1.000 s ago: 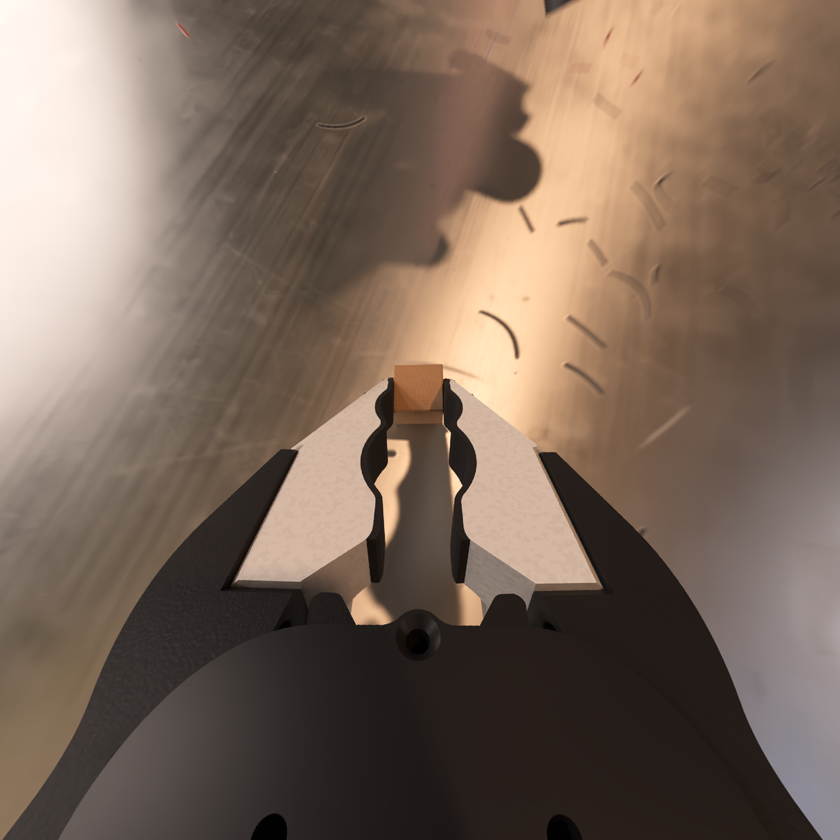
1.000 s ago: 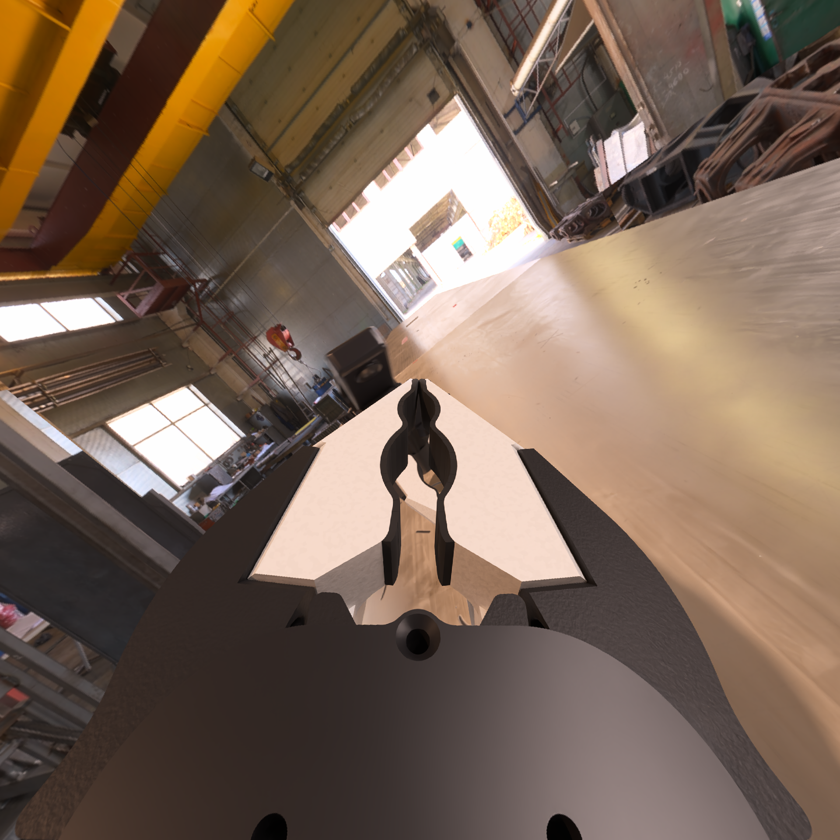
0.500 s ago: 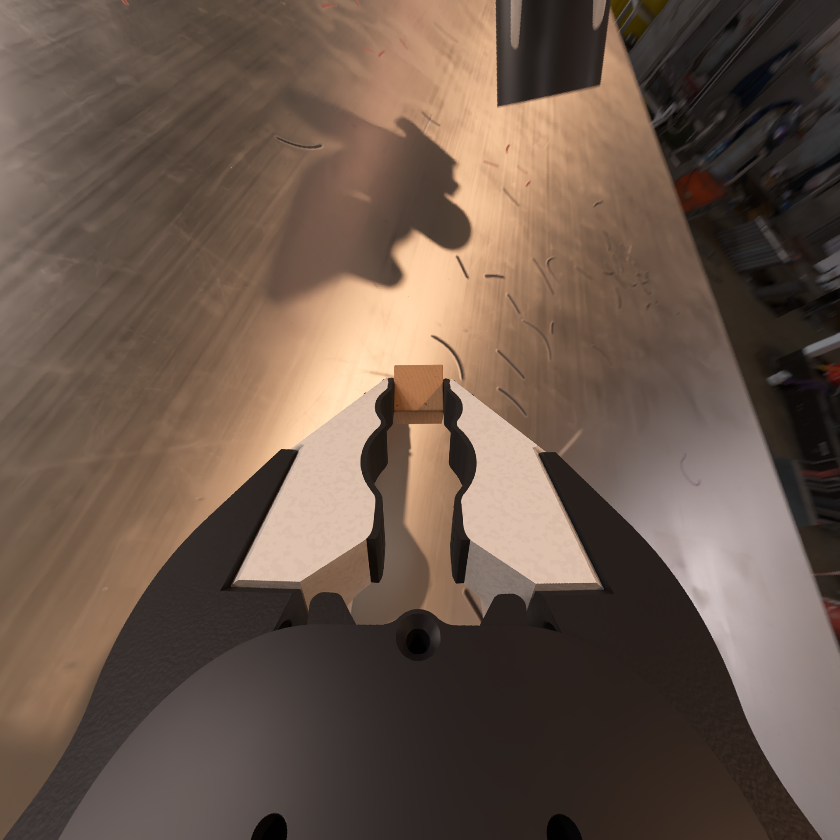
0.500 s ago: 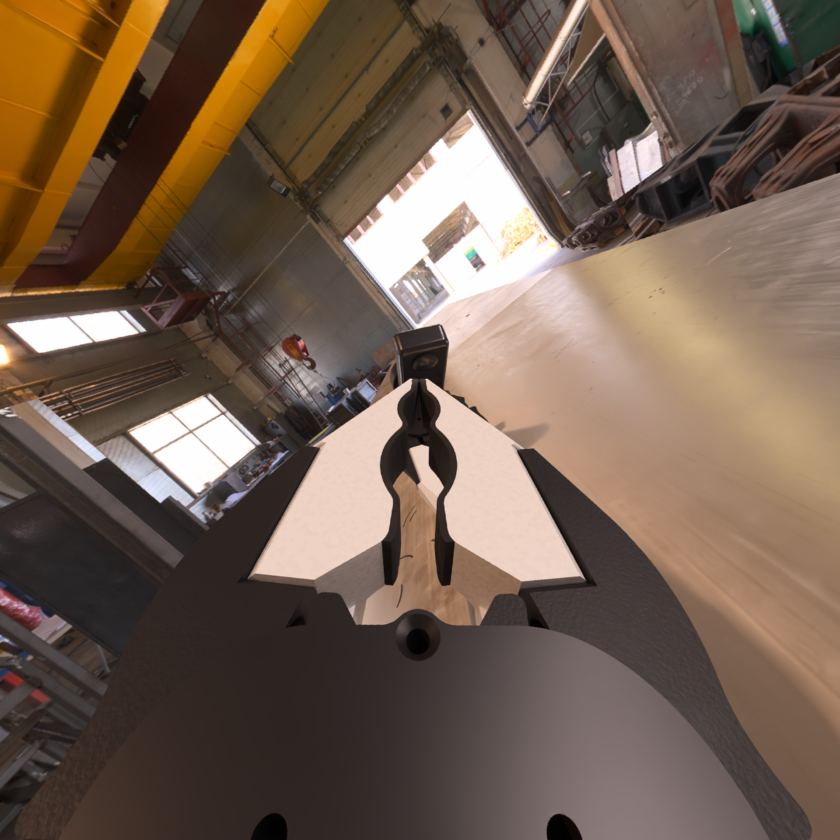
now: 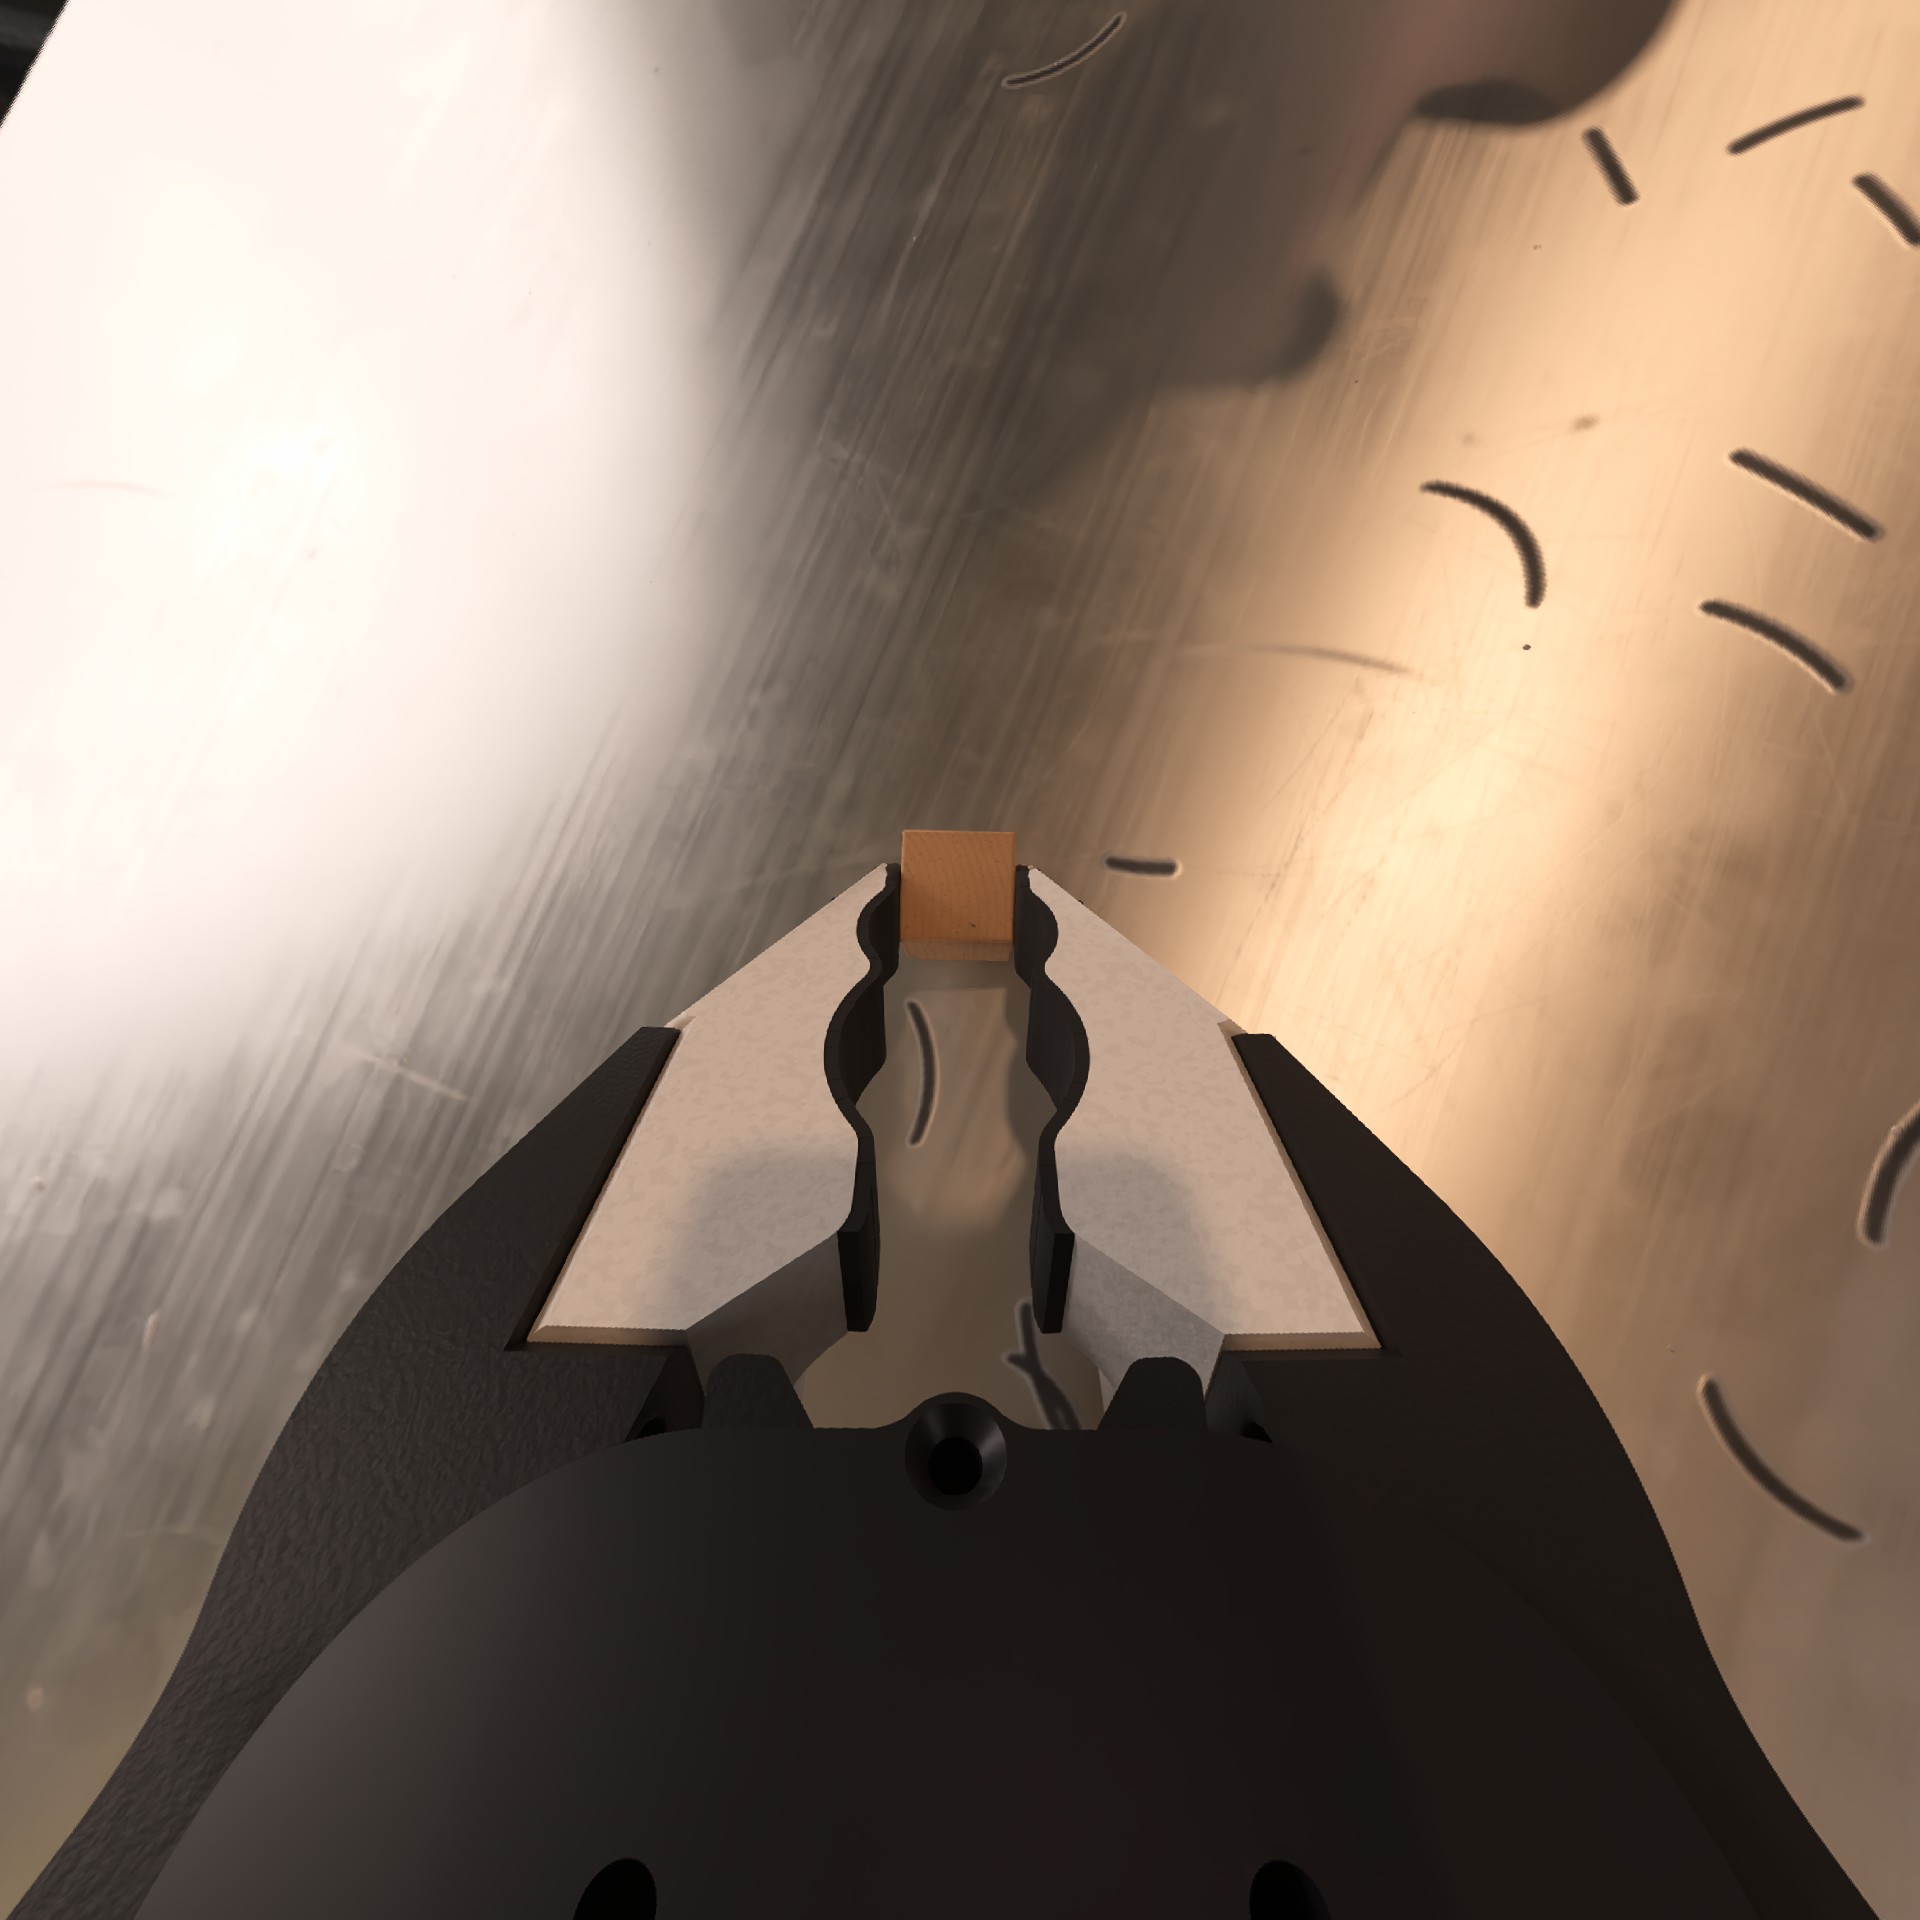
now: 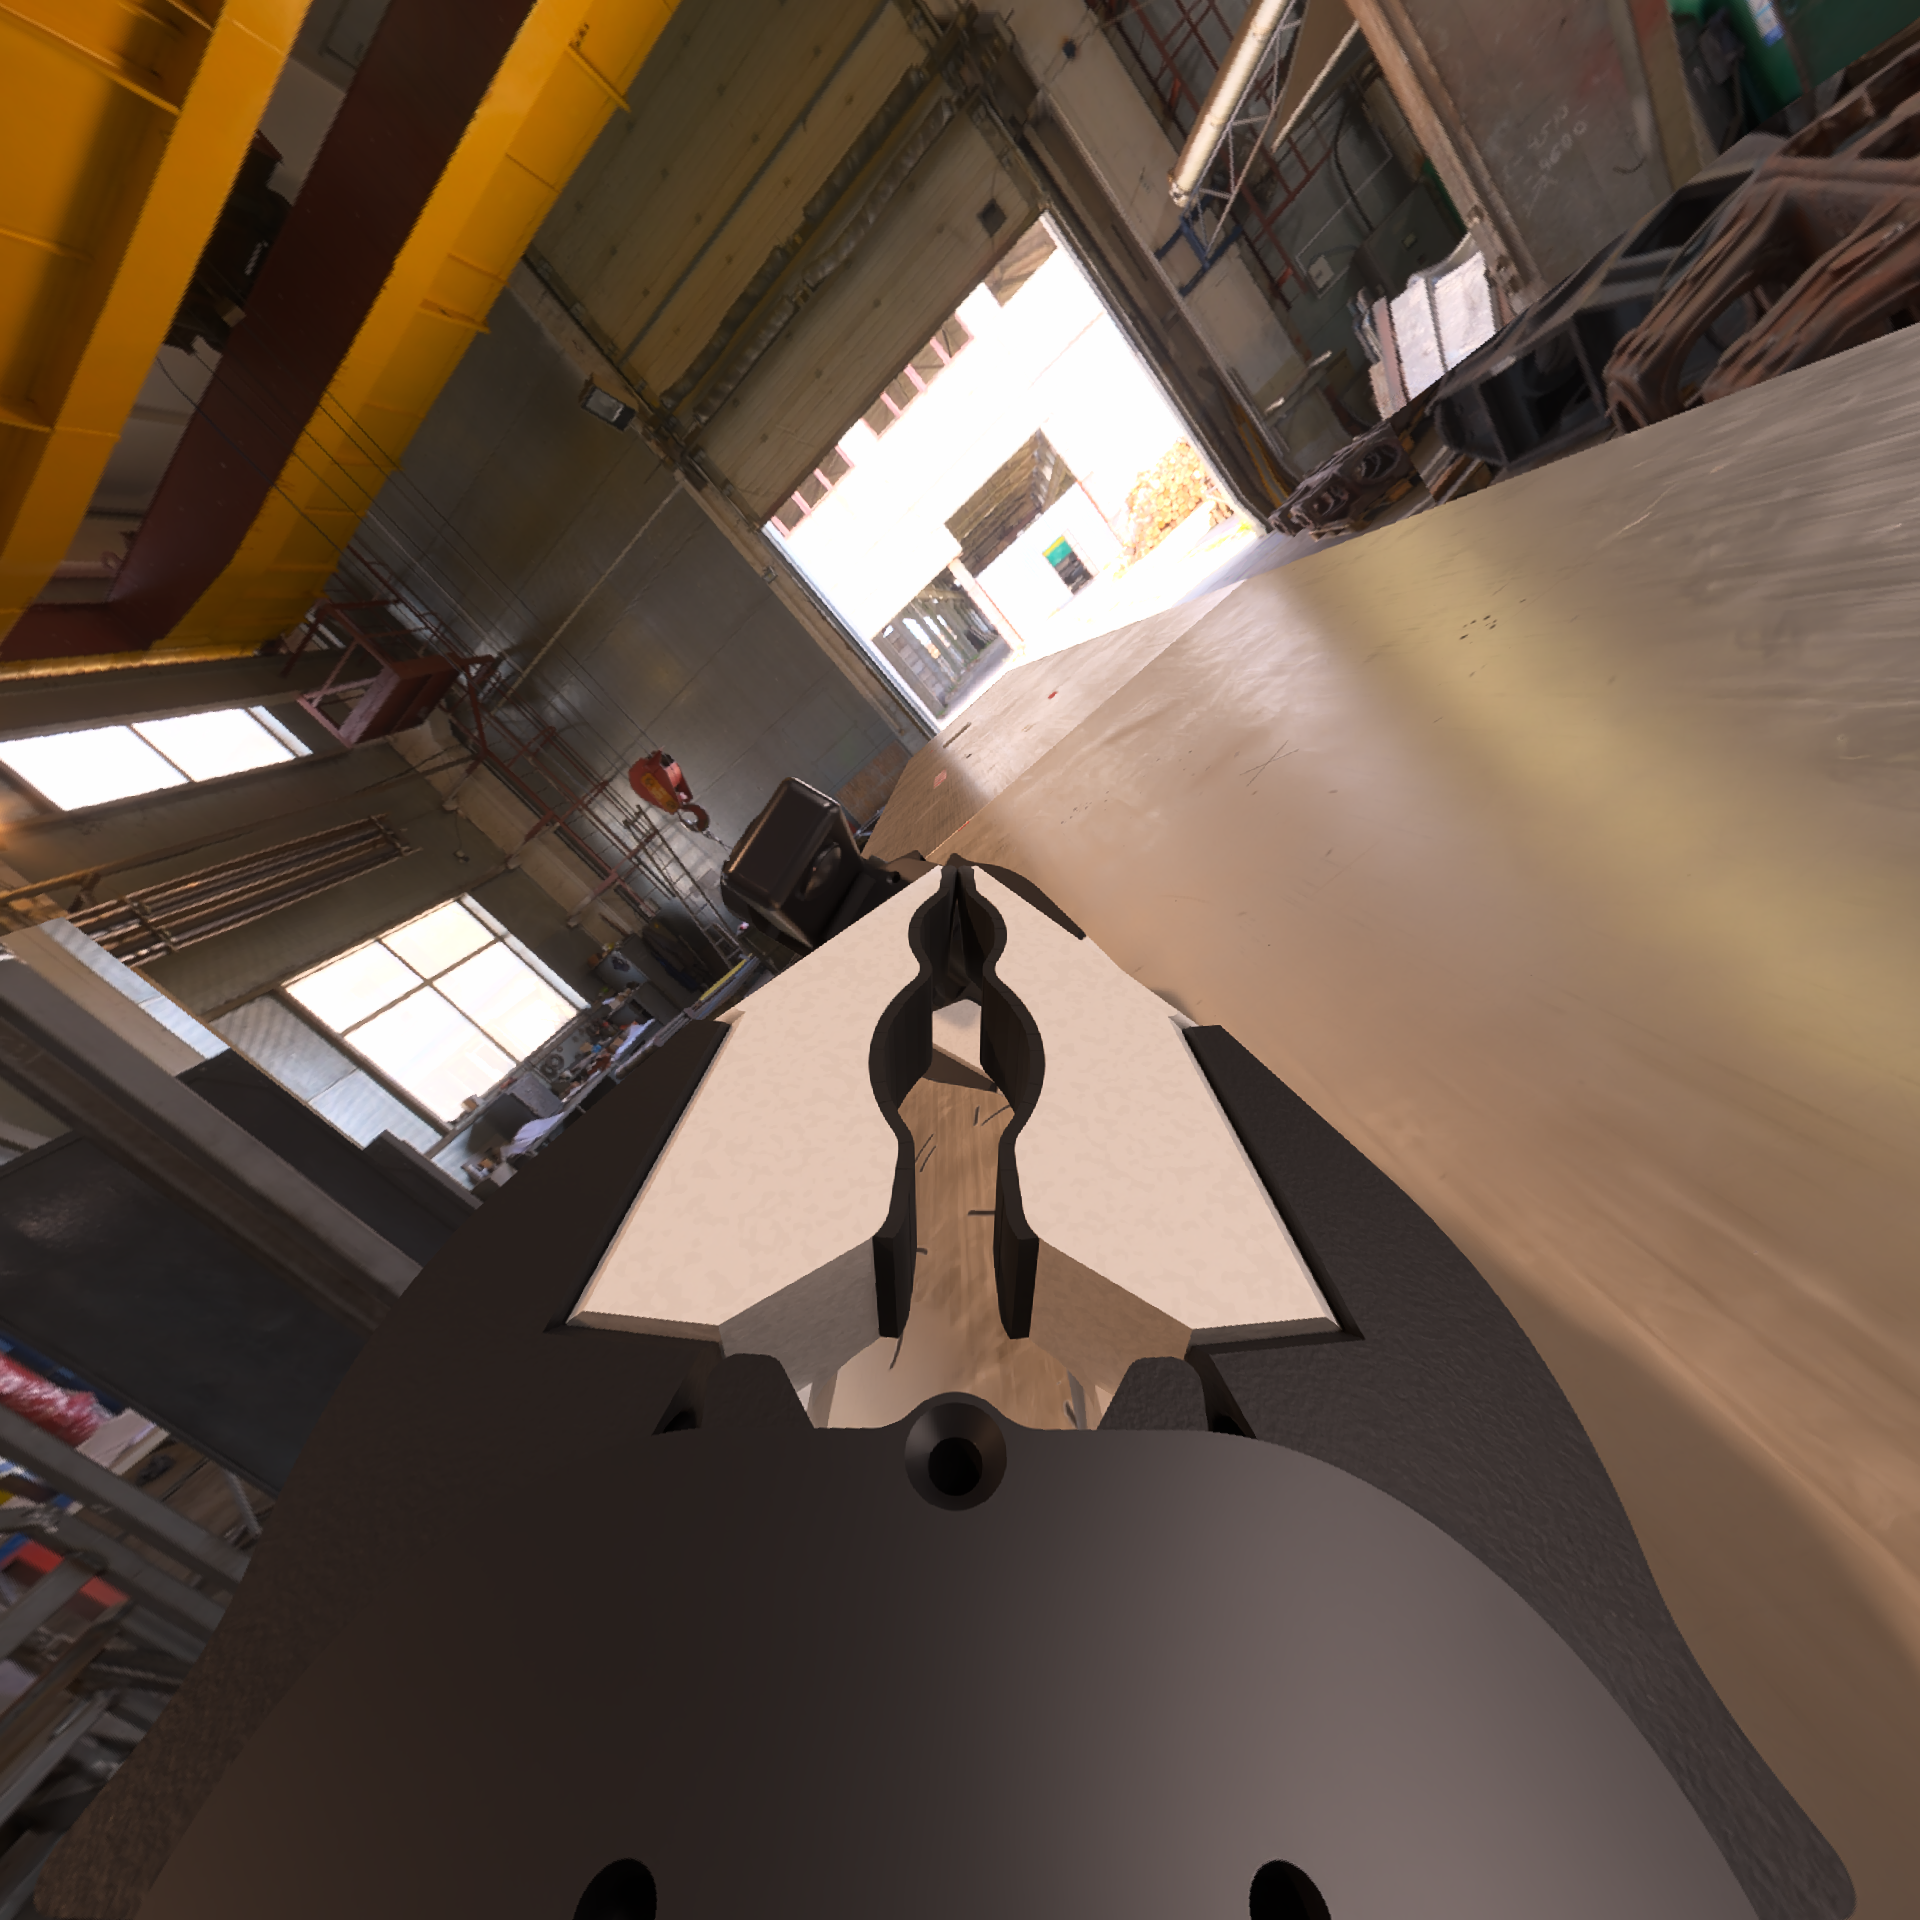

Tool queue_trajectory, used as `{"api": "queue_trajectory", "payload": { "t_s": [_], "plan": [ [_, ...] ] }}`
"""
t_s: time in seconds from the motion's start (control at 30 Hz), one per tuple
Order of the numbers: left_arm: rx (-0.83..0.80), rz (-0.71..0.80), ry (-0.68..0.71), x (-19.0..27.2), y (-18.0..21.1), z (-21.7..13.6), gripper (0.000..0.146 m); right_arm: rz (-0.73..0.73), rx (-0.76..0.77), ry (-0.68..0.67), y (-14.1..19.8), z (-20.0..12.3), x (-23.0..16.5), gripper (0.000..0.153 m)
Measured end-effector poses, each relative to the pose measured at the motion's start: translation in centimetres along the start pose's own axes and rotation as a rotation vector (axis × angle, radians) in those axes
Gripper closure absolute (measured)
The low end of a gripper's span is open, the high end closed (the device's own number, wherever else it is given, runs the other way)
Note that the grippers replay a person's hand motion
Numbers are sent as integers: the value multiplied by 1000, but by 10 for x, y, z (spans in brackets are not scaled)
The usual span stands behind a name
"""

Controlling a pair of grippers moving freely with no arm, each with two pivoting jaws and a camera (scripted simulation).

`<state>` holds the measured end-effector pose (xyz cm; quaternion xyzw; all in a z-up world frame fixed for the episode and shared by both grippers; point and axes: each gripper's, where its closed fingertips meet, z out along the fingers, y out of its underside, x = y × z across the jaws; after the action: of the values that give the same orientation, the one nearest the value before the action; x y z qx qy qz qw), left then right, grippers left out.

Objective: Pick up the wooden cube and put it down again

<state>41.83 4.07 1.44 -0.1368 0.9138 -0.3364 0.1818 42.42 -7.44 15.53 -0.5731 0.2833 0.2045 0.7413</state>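
Note:
A small wooden cube (image 5: 956,896) sits pinched between the tips of my left gripper (image 5: 956,883), which is shut on it and holds it above the scratched metal table (image 5: 1455,727). The gripper's shadow falls on the table at the top of the left wrist view. My right gripper (image 6: 954,883) is shut and empty, its tips touching, and it points low along the table. The dark body of the left gripper (image 6: 795,857) shows just beyond the right gripper's tips in the right wrist view; the cube is hidden there.
The table (image 6: 1558,935) is a wide brushed metal top with dark curved scratch marks (image 5: 1496,540) to the right of the cube. Beyond its far edge is a workshop hall with a yellow crane beam (image 6: 312,260) and an open doorway (image 6: 1018,499).
The left gripper, still holding the cube, has tilted down and come closer to the table; the table edge and the other gripper have left its view. The right gripper has shifted only slightly.

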Motion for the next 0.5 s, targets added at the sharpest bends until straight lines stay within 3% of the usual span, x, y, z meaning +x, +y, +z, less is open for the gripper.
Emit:
{"api": "queue_trajectory", "payload": {
  "t_s": [0.17, 0.27, 0.33, 0.5],
  "plan": [
    [123, 189, -29, 14, -29, -11, 125, 4, -2, 6, 1, 0, 3, 153],
    [118, 204, -75, 8, -32, -13, 125, 7, -4, 8, 2, 0, 4, 153],
    [73, 160, -50, 7, -20, -9, 125, 7, -6, 8, 2, 1, 4, 153],
    [16, -107, 188, 22, -8, -4, 125, 7, -9, 1, 2, 1, 2, 153]
  ]
}}
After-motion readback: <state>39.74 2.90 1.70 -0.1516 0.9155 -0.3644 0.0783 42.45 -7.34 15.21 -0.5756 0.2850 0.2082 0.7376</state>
